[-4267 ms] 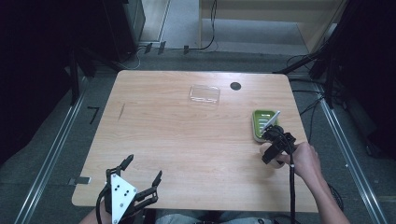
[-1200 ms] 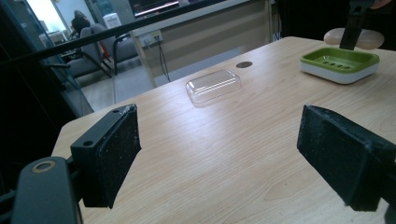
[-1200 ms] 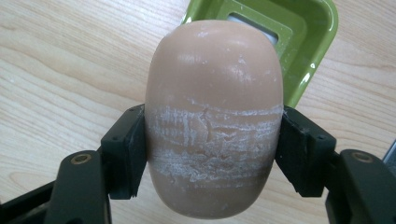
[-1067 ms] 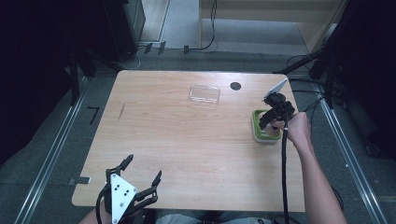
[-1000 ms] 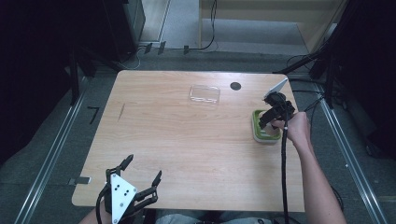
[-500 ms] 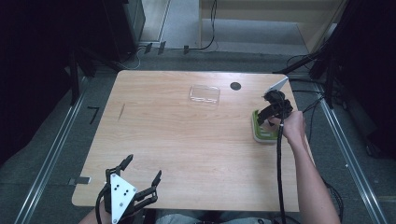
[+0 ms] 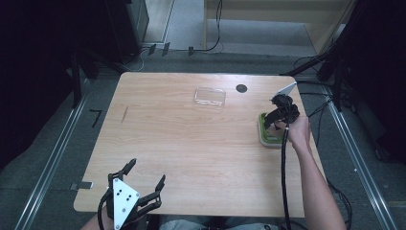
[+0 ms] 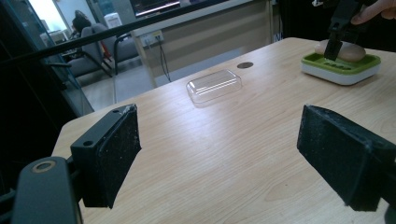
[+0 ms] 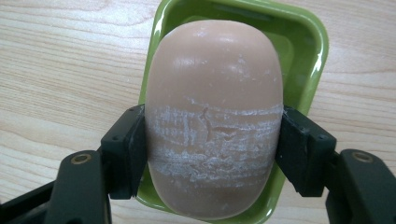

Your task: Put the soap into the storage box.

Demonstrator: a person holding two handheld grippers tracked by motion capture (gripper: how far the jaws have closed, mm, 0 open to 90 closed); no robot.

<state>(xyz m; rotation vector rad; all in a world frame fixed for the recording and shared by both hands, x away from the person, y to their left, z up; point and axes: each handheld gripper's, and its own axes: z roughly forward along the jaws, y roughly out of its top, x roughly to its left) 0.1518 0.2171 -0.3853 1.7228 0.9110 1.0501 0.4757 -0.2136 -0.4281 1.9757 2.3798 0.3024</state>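
Right tongs [image 9: 212, 154] clamped on the soap bar [image 9: 214, 112] over the green soap dish [image 9: 303, 42].
Both pads press the bar's scuffed sides; it sits in the dish at the desk's [image 7: 191, 139] right edge. Left tongs [image 7: 143, 184] hover wide apart with nothing between them at the near left corner, well away from the clear lid [image 7: 209, 97] at the far side.

Soap bar [image 9: 214, 116] is peachy-tan with whitish scuff streaks, sitting in a lime green dish [image 9: 308, 51], light woodgrain bench [image 7: 191, 143].
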